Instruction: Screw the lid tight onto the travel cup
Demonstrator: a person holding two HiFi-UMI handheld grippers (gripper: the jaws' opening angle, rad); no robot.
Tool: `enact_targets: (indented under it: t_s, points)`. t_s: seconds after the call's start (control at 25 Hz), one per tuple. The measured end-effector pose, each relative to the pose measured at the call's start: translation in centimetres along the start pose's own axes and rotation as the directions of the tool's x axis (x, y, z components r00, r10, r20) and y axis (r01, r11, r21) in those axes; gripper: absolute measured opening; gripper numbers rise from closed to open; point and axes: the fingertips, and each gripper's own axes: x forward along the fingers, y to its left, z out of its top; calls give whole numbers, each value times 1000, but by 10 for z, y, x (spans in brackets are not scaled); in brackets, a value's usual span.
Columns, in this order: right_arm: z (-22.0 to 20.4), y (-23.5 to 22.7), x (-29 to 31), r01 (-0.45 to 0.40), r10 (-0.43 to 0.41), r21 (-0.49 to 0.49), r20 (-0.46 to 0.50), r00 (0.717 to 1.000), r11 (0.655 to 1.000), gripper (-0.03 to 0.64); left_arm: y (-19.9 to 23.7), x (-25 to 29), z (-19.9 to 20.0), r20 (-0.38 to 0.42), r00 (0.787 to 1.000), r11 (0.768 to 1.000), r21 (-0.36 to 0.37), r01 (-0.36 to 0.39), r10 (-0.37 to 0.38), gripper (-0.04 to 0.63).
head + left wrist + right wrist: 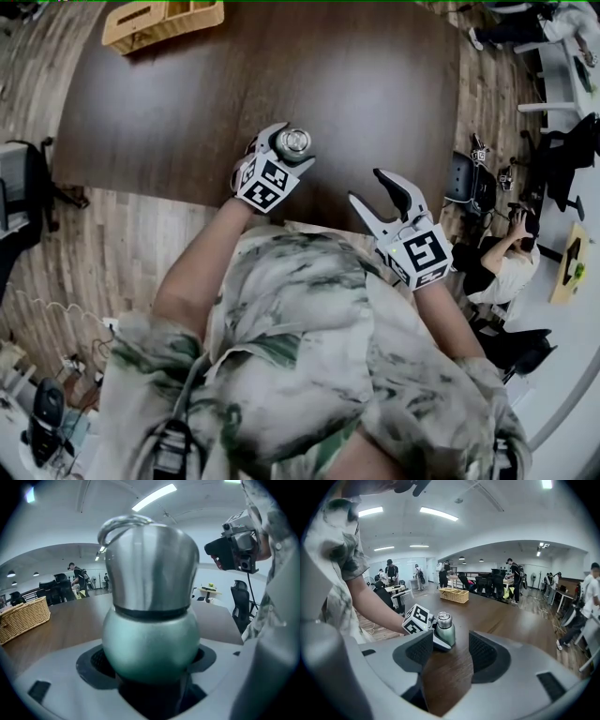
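table: dark wood, wicker basket at far left corner | right gripper: jaws wide apart, nothing between, right of the cup | left gripper: clamped on green travel cup over near table edge, perhaps not touching the wood | steel lid: on cup top
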Motion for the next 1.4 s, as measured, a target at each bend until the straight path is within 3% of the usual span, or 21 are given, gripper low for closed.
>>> enact_targets:
  t_s: [0.28,0.56,0.92,1.12,1.4]
  points:
    - [5,-5,-1,1,-1,-5,34,999,1000,253,5,0,0,-46,998,999,-19,29,-30,385]
    - [12,-9,-17,7,-7,7,79,997,1000,252,-2,-19,28,-71,995,997,-15,73,-74,387]
    - [38,-9,-23,15,-14,-2,147,989,1000,253,-10,-60,83,-56,975,976,7,216,-215,387]
    - [65,-19,-19,26,-21,-26,182,983,999,250,-7,-73,109,-52,943,942,56,332,-330,387]
    - [112,-20,-11,-63,74,-63,202,977,996,245,0,-95,134,-91,879,867,145,476,-467,387]
